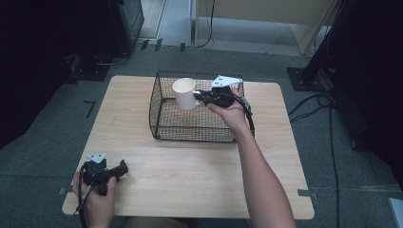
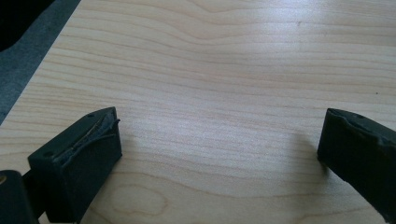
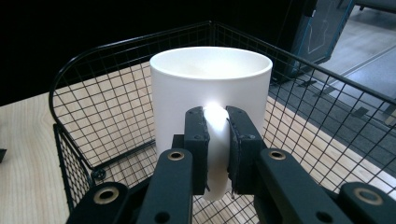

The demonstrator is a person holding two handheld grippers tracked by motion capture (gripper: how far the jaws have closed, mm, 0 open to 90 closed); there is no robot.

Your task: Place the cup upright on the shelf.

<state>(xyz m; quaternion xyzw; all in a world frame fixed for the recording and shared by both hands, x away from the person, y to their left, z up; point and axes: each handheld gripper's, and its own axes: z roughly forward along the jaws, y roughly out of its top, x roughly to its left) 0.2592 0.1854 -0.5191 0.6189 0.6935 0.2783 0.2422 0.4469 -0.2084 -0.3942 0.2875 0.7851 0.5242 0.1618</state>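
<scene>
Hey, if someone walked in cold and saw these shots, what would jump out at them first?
Probably the white mug, held upright by its handle in the shut right gripper inside the black wire basket at the table's far middle. Next, the left gripper, jaws wide open, resting near the table's front left corner.

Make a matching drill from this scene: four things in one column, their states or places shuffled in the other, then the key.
Things
1. white ceramic mug
2. black wire mesh basket
3. left gripper
4. right gripper

States or places
A. jaws wide apart over bare wood
B. clamped on a handle
C. stands on the light wooden table
D. upright, held over the basket

Pairs: 1-D, 2-C, 3-A, 4-B
</scene>
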